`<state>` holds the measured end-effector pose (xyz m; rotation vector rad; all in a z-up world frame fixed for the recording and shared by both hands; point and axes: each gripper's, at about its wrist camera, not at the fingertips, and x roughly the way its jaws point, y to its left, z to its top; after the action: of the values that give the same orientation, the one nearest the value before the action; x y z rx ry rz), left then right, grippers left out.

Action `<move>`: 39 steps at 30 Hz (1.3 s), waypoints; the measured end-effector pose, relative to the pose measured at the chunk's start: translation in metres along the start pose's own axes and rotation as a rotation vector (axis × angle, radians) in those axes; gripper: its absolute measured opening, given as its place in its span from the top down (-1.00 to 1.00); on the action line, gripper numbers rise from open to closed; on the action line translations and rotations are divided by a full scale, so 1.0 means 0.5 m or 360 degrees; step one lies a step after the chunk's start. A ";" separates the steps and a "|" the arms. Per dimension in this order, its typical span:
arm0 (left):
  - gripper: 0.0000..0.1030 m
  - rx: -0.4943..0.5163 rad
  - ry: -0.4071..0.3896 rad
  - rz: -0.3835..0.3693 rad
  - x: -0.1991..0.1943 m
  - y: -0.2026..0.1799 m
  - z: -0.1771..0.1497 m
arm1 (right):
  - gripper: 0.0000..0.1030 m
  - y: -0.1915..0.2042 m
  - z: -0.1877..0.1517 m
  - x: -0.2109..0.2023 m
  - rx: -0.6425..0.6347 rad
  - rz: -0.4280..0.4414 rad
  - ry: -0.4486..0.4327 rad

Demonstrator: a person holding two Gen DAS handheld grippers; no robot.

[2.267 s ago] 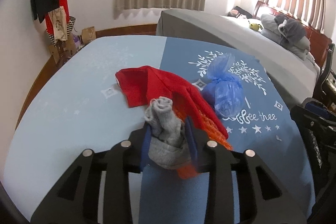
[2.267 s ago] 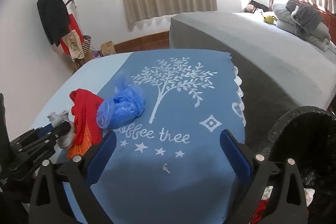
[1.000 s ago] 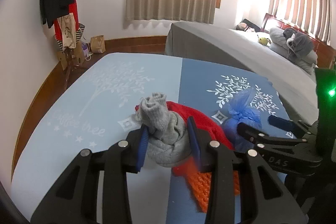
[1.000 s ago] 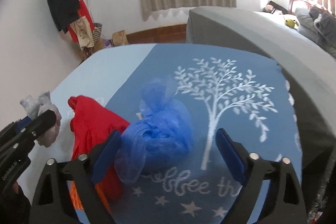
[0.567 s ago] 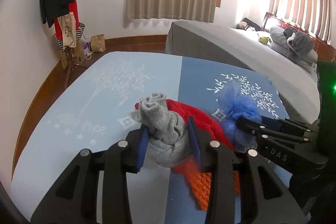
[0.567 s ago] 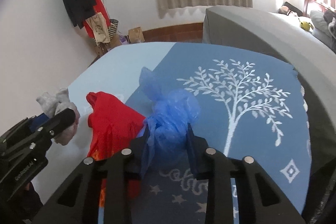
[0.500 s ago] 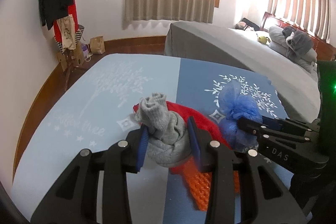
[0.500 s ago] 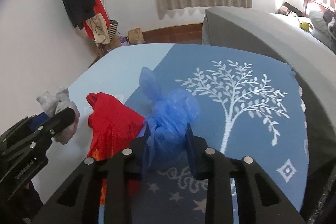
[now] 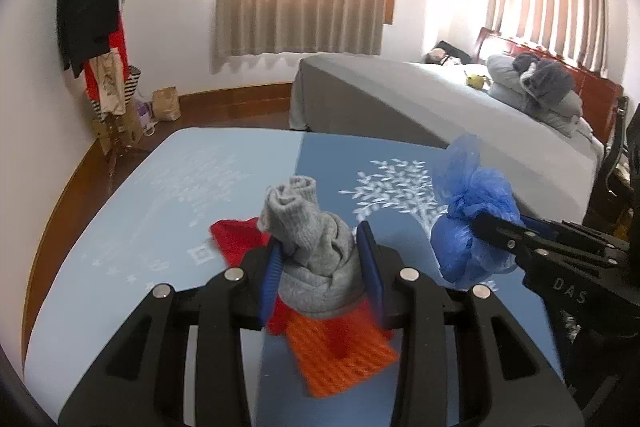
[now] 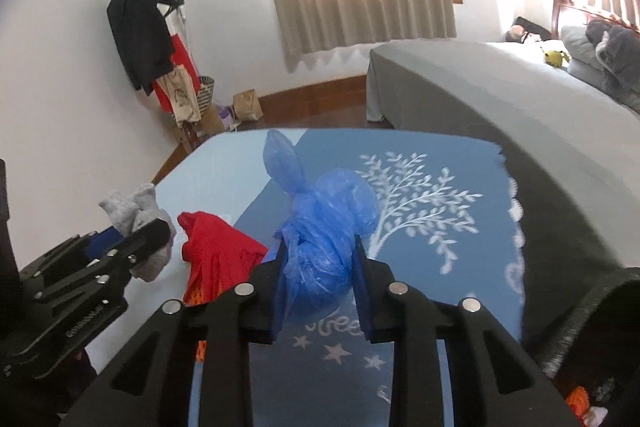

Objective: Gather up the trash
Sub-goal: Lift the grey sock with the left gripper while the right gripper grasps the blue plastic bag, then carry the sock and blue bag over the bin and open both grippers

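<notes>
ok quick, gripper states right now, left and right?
Left gripper: closed on the grey sock.
Right gripper: closed on the blue plastic bag.

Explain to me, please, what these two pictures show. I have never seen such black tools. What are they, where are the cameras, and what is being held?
No robot is here: a person carries one hand-held gripper in each hand, a black tool with two blue-padded fingers. A wide-angle camera sits on each tool and looks forward along its fingers, so each picture is one tool's own view.

In the left view, the left hand-held gripper is closed on a gray sock. In the right view, the right hand-held gripper is closed on a knotted blue plastic bag. Each tool also appears at the side of the other's picture.

Below them is a blue tablecloth with a white tree print. On it lie a red cloth and something orange. Behind is a bed.
</notes>
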<state>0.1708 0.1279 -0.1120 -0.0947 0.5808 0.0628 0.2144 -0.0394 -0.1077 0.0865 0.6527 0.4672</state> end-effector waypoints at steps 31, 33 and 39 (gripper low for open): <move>0.32 0.0263 -0.0037 -0.0541 -0.064 -0.338 -0.024 | 0.45 -0.260 -0.080 -0.339 0.0265 -0.0449 -0.0205; 0.32 0.0286 -0.0034 -0.0580 -0.067 -0.364 -0.030 | 0.45 -0.277 -0.091 -0.356 0.0287 -0.0488 -0.0206; 0.32 0.0352 -0.0025 -0.0685 -0.064 -0.434 -0.045 | 0.45 -0.328 -0.127 -0.398 0.0357 -0.0589 -0.0201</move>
<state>0.1503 -0.0910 -0.0975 -0.0023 0.5378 -0.4173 0.1018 -0.2788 -0.0823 0.2018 0.5791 0.0302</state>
